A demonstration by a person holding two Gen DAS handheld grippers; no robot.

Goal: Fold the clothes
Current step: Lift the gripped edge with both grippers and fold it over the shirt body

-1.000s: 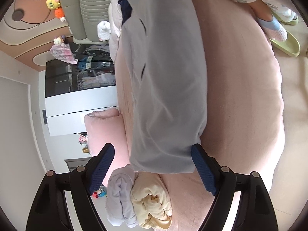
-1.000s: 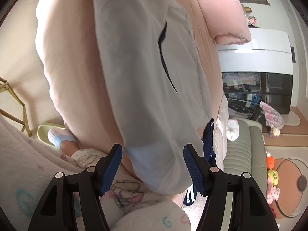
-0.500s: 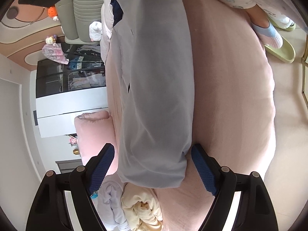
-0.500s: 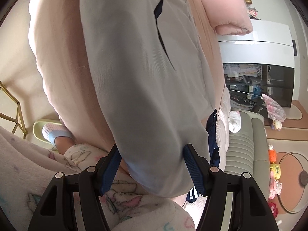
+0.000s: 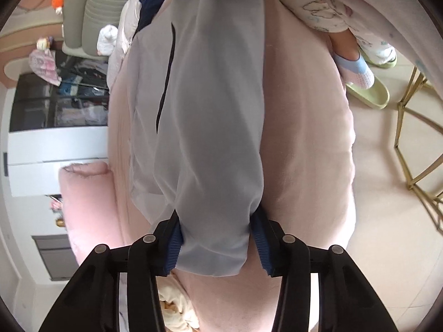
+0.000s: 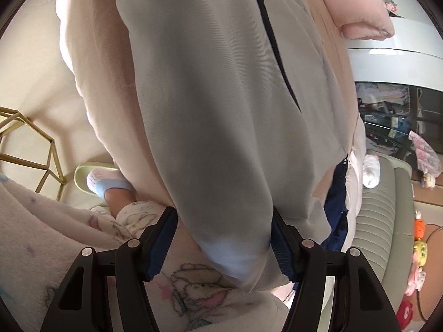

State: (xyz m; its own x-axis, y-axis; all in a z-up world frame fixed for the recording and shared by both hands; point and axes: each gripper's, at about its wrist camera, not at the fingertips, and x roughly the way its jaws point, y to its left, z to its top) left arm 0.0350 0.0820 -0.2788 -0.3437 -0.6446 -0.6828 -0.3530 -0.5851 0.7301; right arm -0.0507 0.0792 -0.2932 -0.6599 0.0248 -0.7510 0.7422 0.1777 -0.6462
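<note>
Since a second ago the left gripper point(image 5: 217, 244) has drawn its jaws much closer together, and they are closing now on the near end of the grey garment point(image 5: 210, 127), which fills the gap between them; both pads seem to touch the cloth. The right gripper point(image 6: 223, 244) keeps the same wide gap as before, and the other end of the garment point(image 6: 221, 105) has come deeper between its fingers. The right pad lies against the cloth, the left pad stands just beside it, so these jaws are apart and I cannot say that they pinch.

The pink bed point(image 5: 304, 152) is the biggest thing, and the garment lies long across it, folded to a narrow strip with a dark blue line along one side. The person's fleece clothes point(image 6: 41, 221) with cartoon prints fill the lower left of the right view; the left view shows only a corner of them.

Only the left view shows a cream bundle point(image 5: 177, 312) under the gripper, cut off by the fingers. Only the right view shows the dark blue cloth point(image 6: 336, 215) hanging beside the garment's end. Both views show the gold frame point(image 5: 415, 152), a green slipper point(image 5: 368, 94) and a pink pillow point(image 5: 85, 202).

The garment's very edges inside both grippers are hidden by its own folds.
</note>
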